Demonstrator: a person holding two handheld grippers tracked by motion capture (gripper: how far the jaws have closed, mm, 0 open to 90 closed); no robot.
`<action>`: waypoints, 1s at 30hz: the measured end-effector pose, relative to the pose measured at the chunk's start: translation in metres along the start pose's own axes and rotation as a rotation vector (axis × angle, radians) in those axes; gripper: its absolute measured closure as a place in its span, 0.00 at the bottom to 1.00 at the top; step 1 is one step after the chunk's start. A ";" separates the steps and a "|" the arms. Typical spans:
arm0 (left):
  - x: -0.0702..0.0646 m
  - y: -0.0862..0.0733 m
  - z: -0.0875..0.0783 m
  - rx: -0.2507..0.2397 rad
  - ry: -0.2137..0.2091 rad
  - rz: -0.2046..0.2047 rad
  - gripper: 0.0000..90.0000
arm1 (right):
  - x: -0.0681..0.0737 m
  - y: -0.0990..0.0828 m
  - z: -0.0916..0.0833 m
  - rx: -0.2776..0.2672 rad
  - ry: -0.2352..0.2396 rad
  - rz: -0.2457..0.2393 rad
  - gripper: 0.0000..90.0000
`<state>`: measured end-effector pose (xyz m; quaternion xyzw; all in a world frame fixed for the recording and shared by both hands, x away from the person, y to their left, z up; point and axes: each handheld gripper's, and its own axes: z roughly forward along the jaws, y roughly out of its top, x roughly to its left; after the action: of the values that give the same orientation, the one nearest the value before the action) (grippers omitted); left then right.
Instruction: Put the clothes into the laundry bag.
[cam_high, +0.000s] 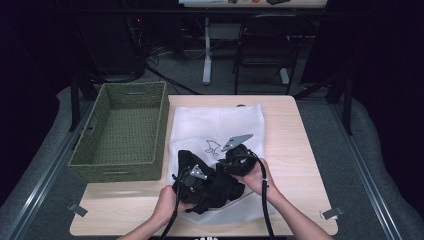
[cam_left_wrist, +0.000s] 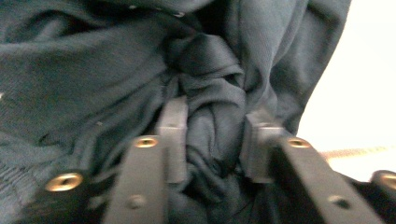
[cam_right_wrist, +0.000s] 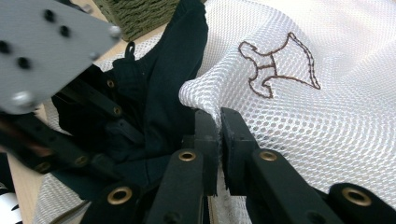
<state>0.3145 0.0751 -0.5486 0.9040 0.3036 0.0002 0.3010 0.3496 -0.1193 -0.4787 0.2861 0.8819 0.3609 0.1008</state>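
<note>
Now my left gripper (cam_left_wrist: 212, 140) pinches a fold of the soft, limp cloth (cam_left_wrist: 93, 74); my right gripper (cam_right_wrist: 218, 135), lower centre, holds the light mesh bag (cam_right_wrist: 299, 116) by its edge.

Dark garment (cam_high: 212, 187): black-to-slate knit cloth, crumpled and bunched in folds, lying on the near end of the mesh bag at the table's near edge. White mesh laundry bag (cam_high: 220, 125): flat on the table, brown outline emblem, near edge lifted in a fold.
</note>
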 end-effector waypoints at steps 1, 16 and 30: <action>0.000 0.001 -0.001 -0.010 -0.001 -0.007 0.80 | 0.001 0.000 0.000 -0.003 0.000 -0.001 0.96; 0.001 0.028 0.004 -0.133 0.001 -0.029 0.68 | 0.001 0.002 -0.006 -0.035 0.000 0.015 0.96; 0.011 0.009 -0.049 -0.067 0.068 -0.018 0.16 | -0.005 -0.002 -0.007 -0.026 -0.003 0.021 0.96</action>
<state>0.3192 0.1025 -0.5057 0.8901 0.3219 0.0385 0.3205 0.3503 -0.1275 -0.4755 0.2947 0.8738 0.3731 0.1020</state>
